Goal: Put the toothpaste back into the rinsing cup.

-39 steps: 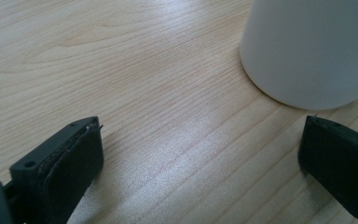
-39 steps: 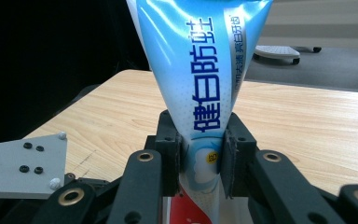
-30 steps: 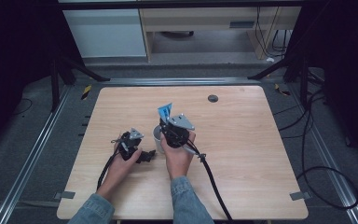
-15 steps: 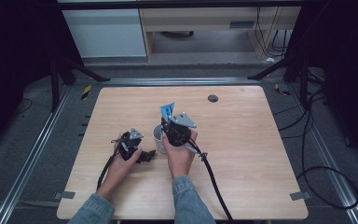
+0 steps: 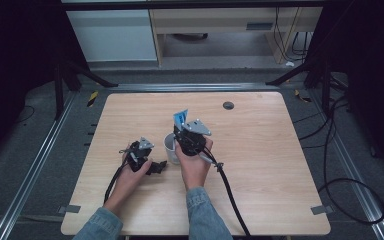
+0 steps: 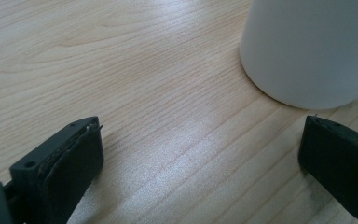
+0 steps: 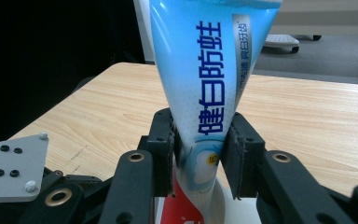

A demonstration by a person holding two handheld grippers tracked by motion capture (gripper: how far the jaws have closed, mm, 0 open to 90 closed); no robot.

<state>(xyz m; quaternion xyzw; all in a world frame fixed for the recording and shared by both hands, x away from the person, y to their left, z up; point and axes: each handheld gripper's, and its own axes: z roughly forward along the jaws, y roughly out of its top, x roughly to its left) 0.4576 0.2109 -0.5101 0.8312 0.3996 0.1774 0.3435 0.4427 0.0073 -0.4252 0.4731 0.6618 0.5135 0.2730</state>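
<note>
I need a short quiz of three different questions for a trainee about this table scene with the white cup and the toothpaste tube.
1. True or false: the left tongs are closed on the white cup.
2. Which item stands between the pads of the right tongs? A) blue toothpaste tube B) spoon C) black cable
3. Fill in: the lower end of the tube is inside the white ____.

Key
1. False: the jaws stand open over the wooden table, and the cup is beyond them.
2. A
3. cup
</note>
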